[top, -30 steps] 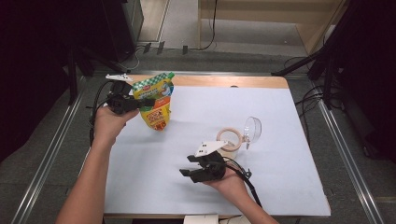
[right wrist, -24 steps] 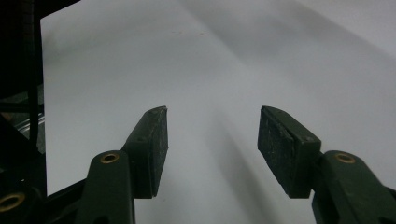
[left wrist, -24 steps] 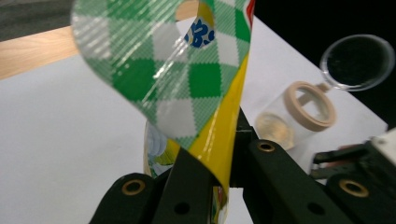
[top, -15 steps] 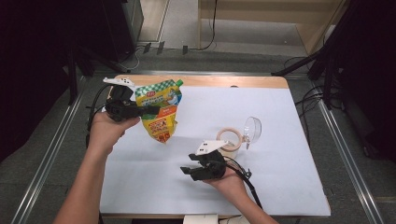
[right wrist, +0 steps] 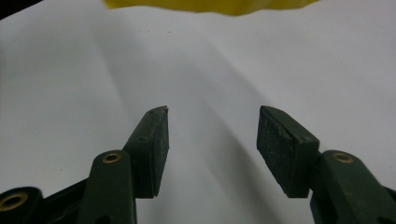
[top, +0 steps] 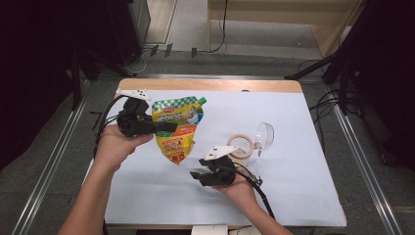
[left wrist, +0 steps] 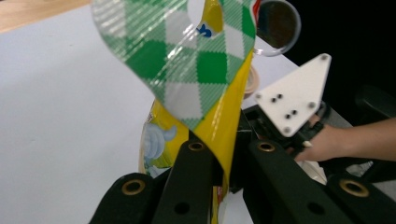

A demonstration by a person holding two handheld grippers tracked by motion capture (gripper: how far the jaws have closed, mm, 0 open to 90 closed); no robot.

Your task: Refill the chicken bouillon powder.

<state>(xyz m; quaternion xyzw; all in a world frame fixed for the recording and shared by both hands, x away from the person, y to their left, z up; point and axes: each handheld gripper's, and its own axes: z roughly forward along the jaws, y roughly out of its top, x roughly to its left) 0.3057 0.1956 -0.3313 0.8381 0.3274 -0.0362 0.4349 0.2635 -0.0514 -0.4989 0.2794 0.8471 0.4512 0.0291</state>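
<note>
Left gripper [top: 169, 127] is clamped on the pouch [top: 178, 128], jaws pinching one side edge near the top; in the left gripper view the film [left wrist: 219, 126] is squeezed flat between them. Right gripper [top: 196, 175] sits on the table [top: 293, 147] with jaws parted and nothing between them; its own view shows bare white surface between the pads [right wrist: 156, 135].

Pouch is off the table, hanging over the left-centre of the mat, well apart from the tape roll [top: 241, 146] and the clear lid [top: 264, 135] to the right.

My read on handling: soft laminated film, glossy, so likely slippery. It flexes — the top flap curls over in the left gripper view. Body looks partly full and sags toward the bottom point, so the weight sits low and will swing. I'd grab the flat sealed seams, not the bulging middle; for the right gripper the lower edge or opposite side seam is the obvious spot.

Looks: spouted refill pouch, green-and-white checked band across the top, yellow body, red-orange print lower down, small green cap [top: 202, 100] at a top corner.
</note>
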